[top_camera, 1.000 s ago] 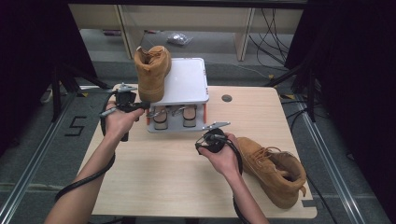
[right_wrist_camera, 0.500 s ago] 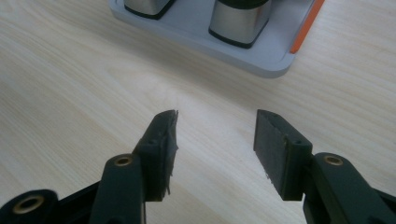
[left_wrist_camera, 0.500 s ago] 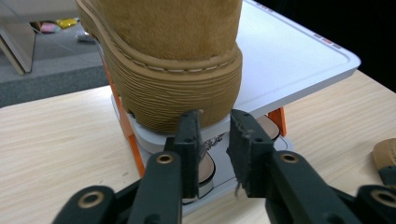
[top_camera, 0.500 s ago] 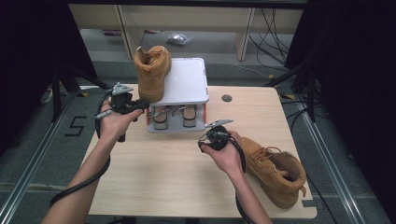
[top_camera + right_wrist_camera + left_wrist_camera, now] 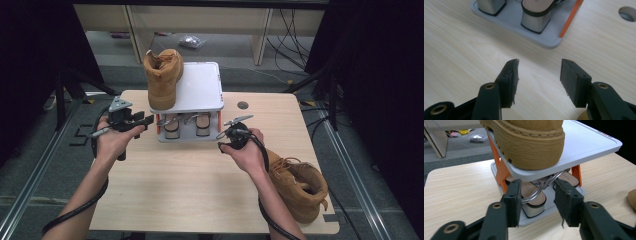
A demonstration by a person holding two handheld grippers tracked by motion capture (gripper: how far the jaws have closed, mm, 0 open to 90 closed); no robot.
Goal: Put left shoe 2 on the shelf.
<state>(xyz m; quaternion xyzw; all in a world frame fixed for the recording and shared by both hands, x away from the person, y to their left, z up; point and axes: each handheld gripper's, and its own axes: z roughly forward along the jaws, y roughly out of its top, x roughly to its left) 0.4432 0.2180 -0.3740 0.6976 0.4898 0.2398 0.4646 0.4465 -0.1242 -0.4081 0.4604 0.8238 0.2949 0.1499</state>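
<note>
Near edge of the bench (image 5: 190, 200): a tan boot (image 5: 297, 187) lies at the right, beside the person's right forearm. Mid-bench: right gripper (image 5: 539, 75), jaws apart, holding nothing; left gripper (image 5: 537, 200), jaws just opening, nothing between them. Beyond: a grey shoe rack (image 5: 200, 92) carries a second tan boot (image 5: 162, 77) upright on its top shelf, with sandals (image 5: 187, 125) beneath.

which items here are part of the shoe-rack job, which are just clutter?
In the job:
- tan boot on the top shelf
- second tan boot on the table
- grey two-tier shoe rack
- left gripper, jaws just opened, nothing between them
- right gripper, open

Lying about:
- sandals on the lower shelf
- crumpled bag on the floor
</note>
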